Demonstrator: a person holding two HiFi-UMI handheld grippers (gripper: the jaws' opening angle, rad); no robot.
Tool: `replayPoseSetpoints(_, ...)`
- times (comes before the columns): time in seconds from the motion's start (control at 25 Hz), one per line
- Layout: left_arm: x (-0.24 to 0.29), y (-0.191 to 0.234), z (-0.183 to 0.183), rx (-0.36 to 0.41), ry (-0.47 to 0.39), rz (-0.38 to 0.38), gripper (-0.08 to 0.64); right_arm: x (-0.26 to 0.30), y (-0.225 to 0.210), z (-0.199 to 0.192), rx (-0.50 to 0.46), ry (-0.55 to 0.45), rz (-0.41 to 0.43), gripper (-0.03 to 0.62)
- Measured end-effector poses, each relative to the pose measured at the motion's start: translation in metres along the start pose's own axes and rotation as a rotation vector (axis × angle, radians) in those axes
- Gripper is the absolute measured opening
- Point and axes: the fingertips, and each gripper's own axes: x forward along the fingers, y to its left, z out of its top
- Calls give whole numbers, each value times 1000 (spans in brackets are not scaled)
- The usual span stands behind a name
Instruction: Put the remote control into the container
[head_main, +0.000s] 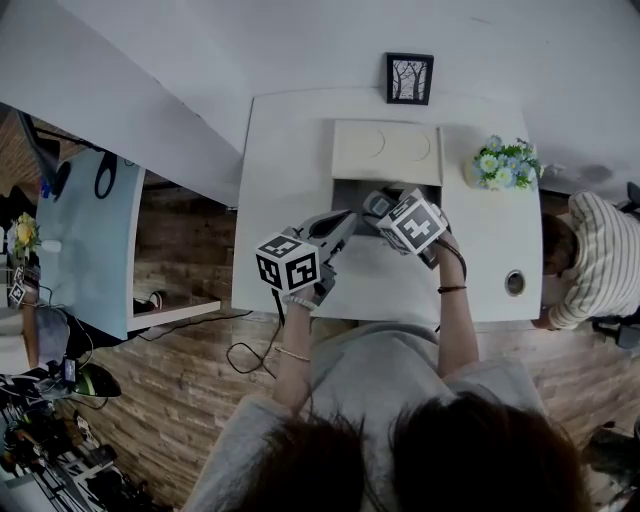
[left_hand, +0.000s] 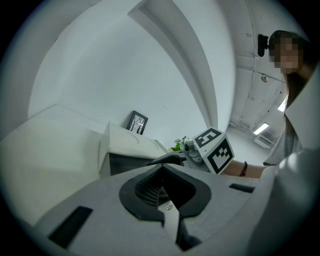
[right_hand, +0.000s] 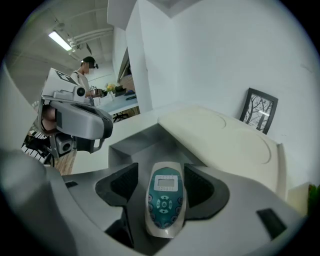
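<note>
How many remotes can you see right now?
1. The remote is gripped between the right gripper's jaws, right at the container's open side. Others could lie hidden inside.

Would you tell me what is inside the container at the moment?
The open grey part of the container shows nothing inside. The cream lid covers the rest, which cannot be seen. The right gripper holds the remote control.

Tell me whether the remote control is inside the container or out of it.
Out. The remote control is clamped in the right gripper, in the air just before the open grey compartment of the container, not resting in it.
</note>
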Motion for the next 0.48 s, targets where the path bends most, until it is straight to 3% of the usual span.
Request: replayPoseSetpoints(0.48,-4,-12,8,40,-25,-17,3,-30,10,13,55,-186,-52,69)
